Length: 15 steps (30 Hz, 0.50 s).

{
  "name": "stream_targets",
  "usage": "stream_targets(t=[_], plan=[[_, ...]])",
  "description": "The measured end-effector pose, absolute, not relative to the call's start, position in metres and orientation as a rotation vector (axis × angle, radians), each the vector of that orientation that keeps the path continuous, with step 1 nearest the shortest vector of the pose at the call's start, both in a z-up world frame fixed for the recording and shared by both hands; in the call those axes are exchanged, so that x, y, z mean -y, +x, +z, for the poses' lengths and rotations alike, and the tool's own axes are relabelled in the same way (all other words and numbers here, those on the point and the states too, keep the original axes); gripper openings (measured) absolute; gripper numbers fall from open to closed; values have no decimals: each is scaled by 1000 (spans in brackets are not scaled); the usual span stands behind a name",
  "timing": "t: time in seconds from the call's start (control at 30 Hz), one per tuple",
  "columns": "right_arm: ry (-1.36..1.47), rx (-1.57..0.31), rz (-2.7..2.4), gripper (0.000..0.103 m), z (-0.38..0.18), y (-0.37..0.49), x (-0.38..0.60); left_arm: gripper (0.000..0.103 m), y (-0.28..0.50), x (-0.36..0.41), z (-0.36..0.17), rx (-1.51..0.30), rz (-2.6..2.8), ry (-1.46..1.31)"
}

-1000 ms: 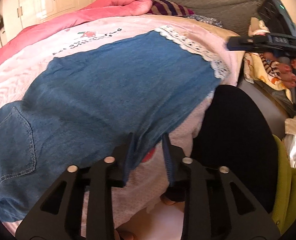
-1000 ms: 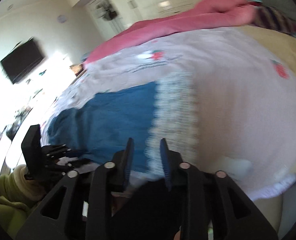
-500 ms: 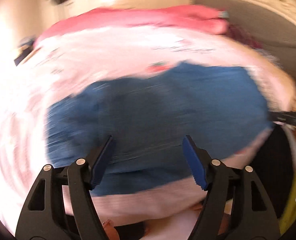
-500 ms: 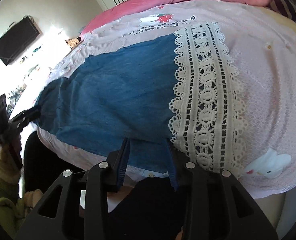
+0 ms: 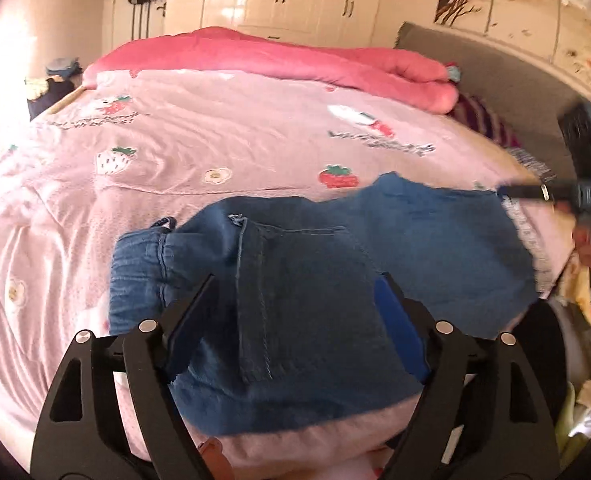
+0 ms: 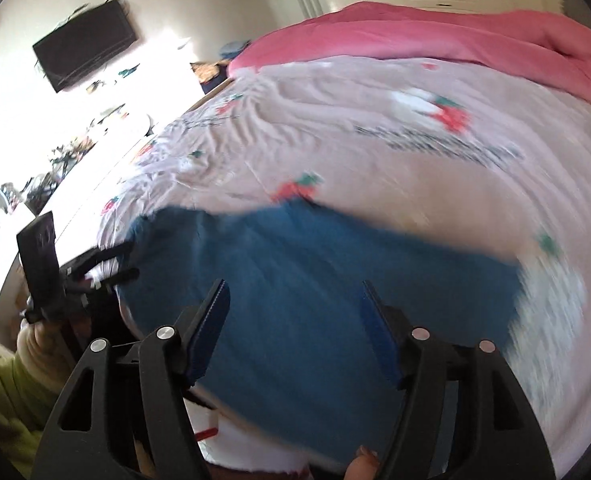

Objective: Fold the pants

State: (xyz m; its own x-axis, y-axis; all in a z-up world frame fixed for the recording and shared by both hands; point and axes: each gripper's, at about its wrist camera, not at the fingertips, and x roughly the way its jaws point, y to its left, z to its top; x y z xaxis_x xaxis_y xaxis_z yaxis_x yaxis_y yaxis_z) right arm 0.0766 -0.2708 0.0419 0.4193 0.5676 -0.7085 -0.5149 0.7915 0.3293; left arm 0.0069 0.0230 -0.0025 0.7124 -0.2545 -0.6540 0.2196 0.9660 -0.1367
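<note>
The pants (image 5: pixel 295 280), blue denim with a lace-trimmed hem at the right, lie flat across the near edge of the bed sheet (image 5: pixel 215 148), waistband to the left. The left gripper (image 5: pixel 295 312) hangs over the waist end, jaws opening, pads clear of the cloth. The right gripper (image 6: pixel 295 332) hangs over the leg portion, jaws opening, nothing pinched; this view is blurred. A pink quilt (image 5: pixel 295 60) lies bunched along the far side of the bed. A television (image 6: pixel 85 50) is mounted on the far left wall.
</note>
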Motion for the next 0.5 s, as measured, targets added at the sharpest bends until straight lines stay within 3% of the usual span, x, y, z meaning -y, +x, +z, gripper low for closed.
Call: stream_targets(t=[0.13, 0.5], plan=[[64, -979, 720, 66, 42, 123, 239, 78, 10, -25, -6, -739, -224, -22], [199, -1282, 690, 65, -10, 194, 219, 79, 6, -26, -29, -730, -140, 109]])
